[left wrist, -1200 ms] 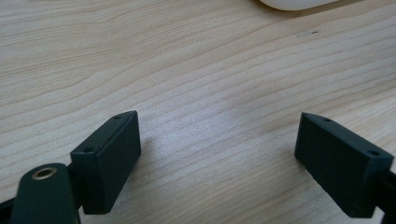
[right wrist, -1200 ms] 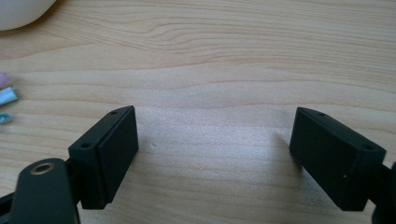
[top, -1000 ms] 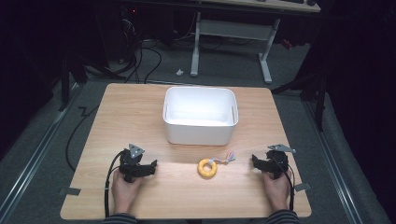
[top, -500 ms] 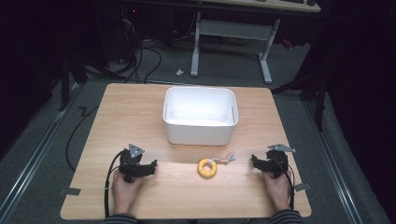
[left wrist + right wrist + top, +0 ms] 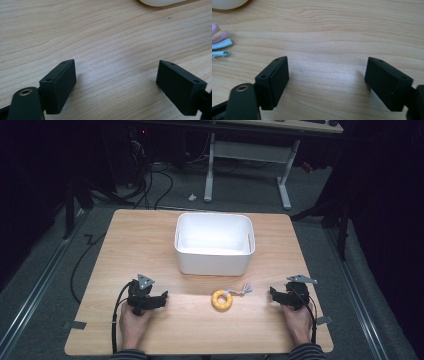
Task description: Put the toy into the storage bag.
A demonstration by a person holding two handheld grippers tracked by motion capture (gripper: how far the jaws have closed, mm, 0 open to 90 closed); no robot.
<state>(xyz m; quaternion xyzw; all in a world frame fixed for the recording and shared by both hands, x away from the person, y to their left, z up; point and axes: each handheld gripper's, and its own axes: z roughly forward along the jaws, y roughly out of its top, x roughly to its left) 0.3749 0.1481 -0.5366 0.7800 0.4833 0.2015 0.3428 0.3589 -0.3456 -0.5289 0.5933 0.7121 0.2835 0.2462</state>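
Yellow ring toy with frayed rope tail (image 5: 221, 299) lies on wooden bench (image 5: 150, 240) between both grippers, tail toward right gripper (image 5: 280, 294), which is nearer; left gripper (image 5: 156, 300) farther; both wide open, empty.

1. The white bin (image 5: 162, 2) is showing as a sliver of rim at the top edge of the left gripper view, the rest cut off; a corner of it (image 5: 227, 3) is peeking in at the top left of the right gripper view.
2. Beside the bin, the tassel strands (image 5: 220, 45) are running off the left edge of the right gripper view, hiding what they are attached to.
3. Beyond the bin in the high view, the desk frame (image 5: 247, 157) is fading into darkness, its top cropped.
4. The person's forearms are being cut off at the bottom edge, nearer than the bin.
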